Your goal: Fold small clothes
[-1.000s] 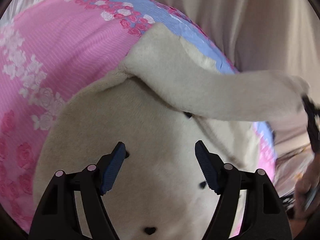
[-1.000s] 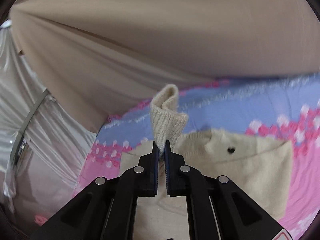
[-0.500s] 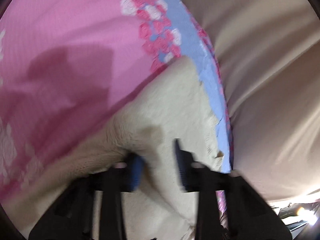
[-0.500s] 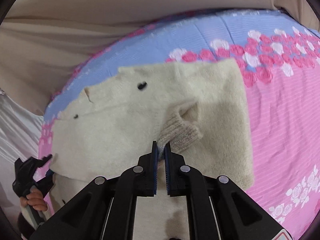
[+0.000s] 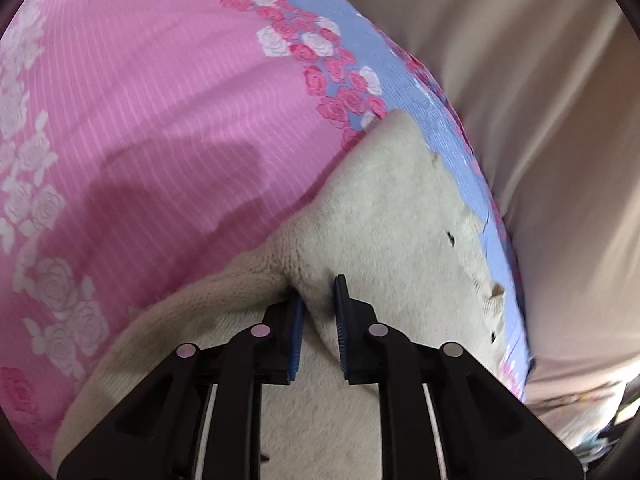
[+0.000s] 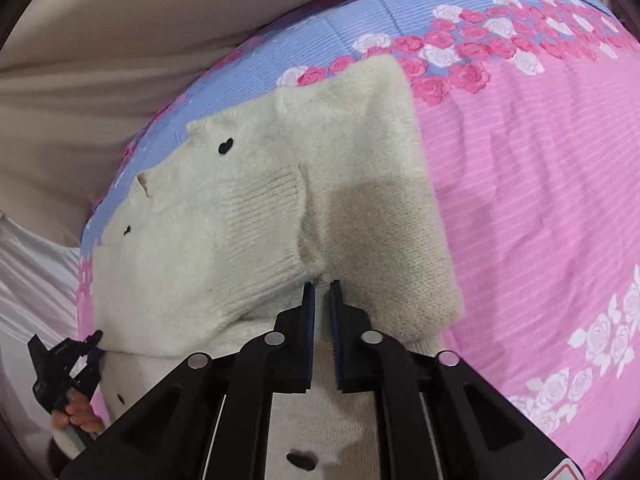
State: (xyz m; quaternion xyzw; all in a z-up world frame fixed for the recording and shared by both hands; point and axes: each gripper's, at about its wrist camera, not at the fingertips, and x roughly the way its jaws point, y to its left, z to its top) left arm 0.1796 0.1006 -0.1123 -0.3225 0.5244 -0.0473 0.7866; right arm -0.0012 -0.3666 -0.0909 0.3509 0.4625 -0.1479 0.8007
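The right claw (image 6: 322,292), jaws slightly apart just behind the ribbed cuff (image 6: 264,216), and the left claw (image 5: 319,294), pinching a soft fold, work a limp fuzzy cardigan (image 6: 360,168) near the bed's (image 6: 540,200) blue edge; its ribbed edges look grippiest.

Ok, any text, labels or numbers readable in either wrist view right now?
None readable.
Red-edged sticker on the right gripper: cut off at the frame edge, no words visible.
Cream sweater: only black heart shapes, no label showing.
Floral bedsheet: pattern only.
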